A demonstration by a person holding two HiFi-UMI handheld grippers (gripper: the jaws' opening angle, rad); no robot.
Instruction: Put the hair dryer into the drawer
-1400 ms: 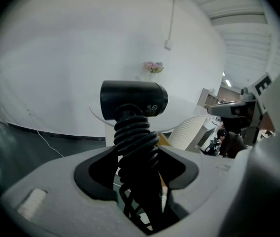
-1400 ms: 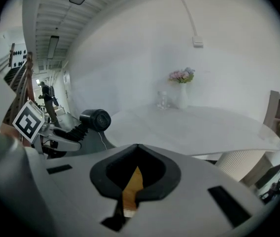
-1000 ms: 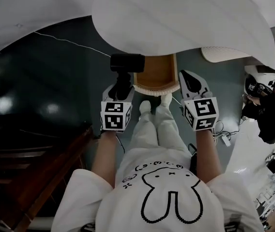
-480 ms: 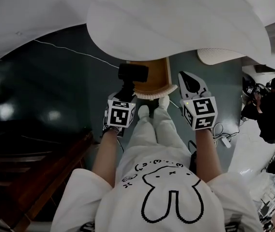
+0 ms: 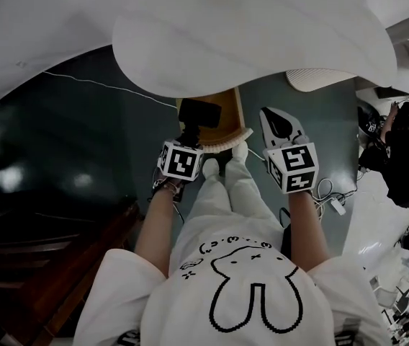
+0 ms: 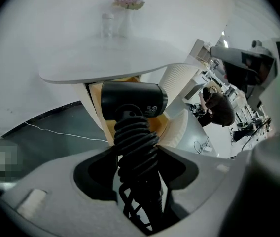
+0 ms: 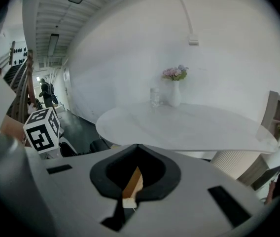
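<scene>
Matt black plastic hair dryer [image 6: 130, 100] — ribbed handle; wooden drawer [image 5: 229, 120], glossy floor [image 5: 82, 143].

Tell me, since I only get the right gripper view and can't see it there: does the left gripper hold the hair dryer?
Observer: Yes, the left gripper is shut on the hair dryer by its cord-wrapped handle.
Operator: Is the drawer open?
Observer: Yes, the drawer stands pulled out under the table, its wooden inside showing.
Operator: Where's the hair dryer relative to it?
Observer: In the head view it overlaps the drawer's left side, not set down.
</scene>
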